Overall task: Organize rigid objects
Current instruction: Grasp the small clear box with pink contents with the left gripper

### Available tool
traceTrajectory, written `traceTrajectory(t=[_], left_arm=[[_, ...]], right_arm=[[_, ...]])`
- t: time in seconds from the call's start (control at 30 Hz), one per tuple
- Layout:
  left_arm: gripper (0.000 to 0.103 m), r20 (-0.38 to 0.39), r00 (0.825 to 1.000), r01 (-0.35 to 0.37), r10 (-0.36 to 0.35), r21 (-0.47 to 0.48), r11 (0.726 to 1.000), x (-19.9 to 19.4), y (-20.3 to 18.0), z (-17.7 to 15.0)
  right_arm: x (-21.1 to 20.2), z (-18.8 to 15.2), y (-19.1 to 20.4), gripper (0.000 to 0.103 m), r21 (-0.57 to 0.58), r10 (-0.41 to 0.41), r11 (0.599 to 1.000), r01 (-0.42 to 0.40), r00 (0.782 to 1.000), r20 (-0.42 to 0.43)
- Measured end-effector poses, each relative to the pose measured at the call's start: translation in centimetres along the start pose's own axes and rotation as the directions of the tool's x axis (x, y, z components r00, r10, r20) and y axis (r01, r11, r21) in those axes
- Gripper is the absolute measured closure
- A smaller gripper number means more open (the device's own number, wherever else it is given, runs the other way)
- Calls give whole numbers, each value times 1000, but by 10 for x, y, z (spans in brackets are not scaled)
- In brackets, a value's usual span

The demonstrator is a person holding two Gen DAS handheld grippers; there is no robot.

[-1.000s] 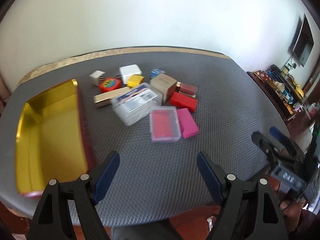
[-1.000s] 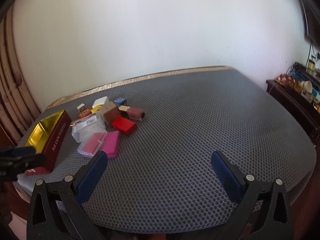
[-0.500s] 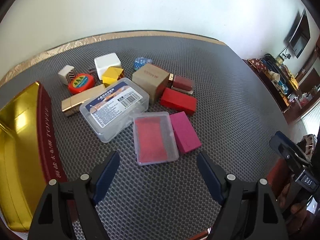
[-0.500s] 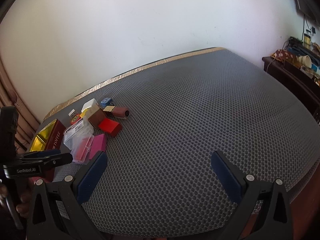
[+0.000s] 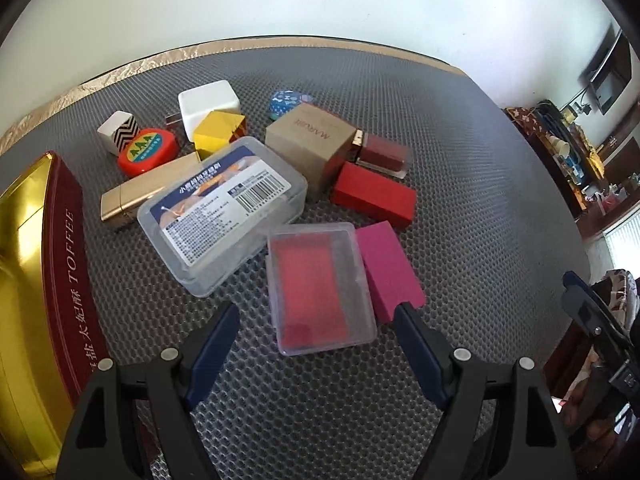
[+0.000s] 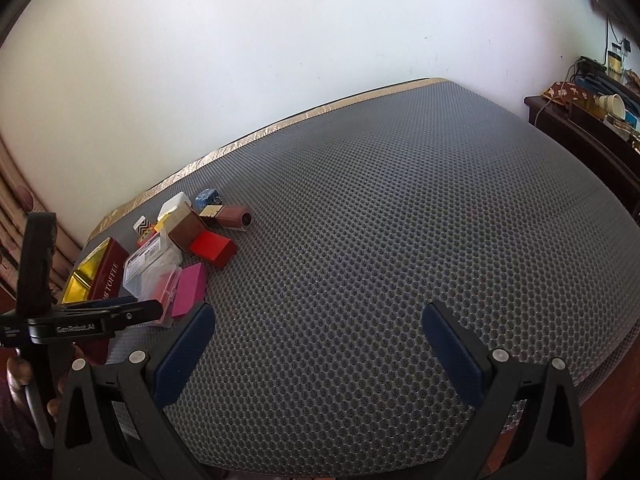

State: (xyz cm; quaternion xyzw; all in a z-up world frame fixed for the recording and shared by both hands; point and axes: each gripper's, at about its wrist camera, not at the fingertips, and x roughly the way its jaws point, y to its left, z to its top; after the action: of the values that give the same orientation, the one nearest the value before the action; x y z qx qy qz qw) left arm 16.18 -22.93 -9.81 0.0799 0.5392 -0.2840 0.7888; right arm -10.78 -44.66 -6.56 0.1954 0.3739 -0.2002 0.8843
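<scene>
Claw [image 5: 316, 344] of left hand gapes before clear red-filled case [image 5: 320, 286].

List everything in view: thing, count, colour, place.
tin: 1, dark red, gold inside, left
clear boxes: 2, labelled one centre, red-filled one between left tool fingers
blocks: 2, red, pink, right of pile
cardboard box: 1, tan, centre
gold bar: 1, left
white box: 1, back
round tape: 1, red
mat: 1, grey
left tool: open
right tool: open, over bare mat
</scene>
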Motion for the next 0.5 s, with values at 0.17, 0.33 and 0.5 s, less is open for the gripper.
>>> traceTrajectory(t=[0.17, 0.33, 0.5], left_arm=[[21, -23, 1000, -19, 19, 28, 999, 7, -3, 6], [29, -37, 999, 15, -15, 21, 1000, 14, -3, 11], [48, -15, 998, 66, -66, -26, 998, 14, 2, 12]], right_arm=[[-2, 0, 0, 0, -1, 5, 1000, -5, 1000, 1], [-2, 1, 1, 0, -8, 7, 1000, -7, 1000, -3], [2, 0, 4, 0, -16, 5, 1000, -5, 1000, -18]])
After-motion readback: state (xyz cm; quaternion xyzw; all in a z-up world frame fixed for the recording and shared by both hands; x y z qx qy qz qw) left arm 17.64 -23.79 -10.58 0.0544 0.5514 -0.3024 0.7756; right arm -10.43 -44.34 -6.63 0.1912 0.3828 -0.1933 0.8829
